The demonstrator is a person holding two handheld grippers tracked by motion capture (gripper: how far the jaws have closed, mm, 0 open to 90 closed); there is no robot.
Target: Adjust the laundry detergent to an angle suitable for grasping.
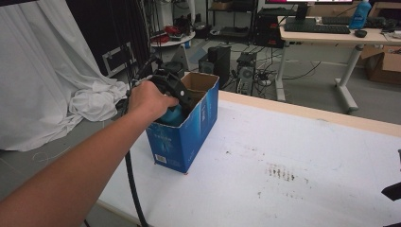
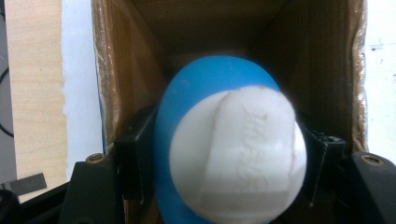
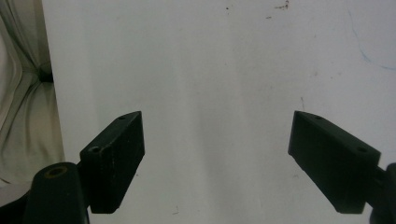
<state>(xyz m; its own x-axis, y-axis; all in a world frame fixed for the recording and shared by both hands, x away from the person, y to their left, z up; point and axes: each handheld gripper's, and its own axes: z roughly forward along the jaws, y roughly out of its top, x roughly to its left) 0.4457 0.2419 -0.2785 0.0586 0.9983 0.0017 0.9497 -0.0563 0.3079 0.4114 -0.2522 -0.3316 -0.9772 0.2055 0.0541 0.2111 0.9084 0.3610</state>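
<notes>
Blue bottle (image 2: 205, 88) in left hand-held gripper (image 2: 229, 154), inside box (image 2: 140, 70)

Blue bottle with a white cap, held down inside an open cardboard box.

The bottle (image 2: 201, 84) is blue and rounded, topped by a white cap (image 2: 238, 154) with raised lettering too blurred to read; it sits between the brown inner walls of the box, clamped by the left gripper (image 2: 224, 154), one black jaw on each side. The box (image 1: 187, 137) is blue outside, stands upright with its top open, near the left edge of the white table (image 1: 293, 161).
</notes>
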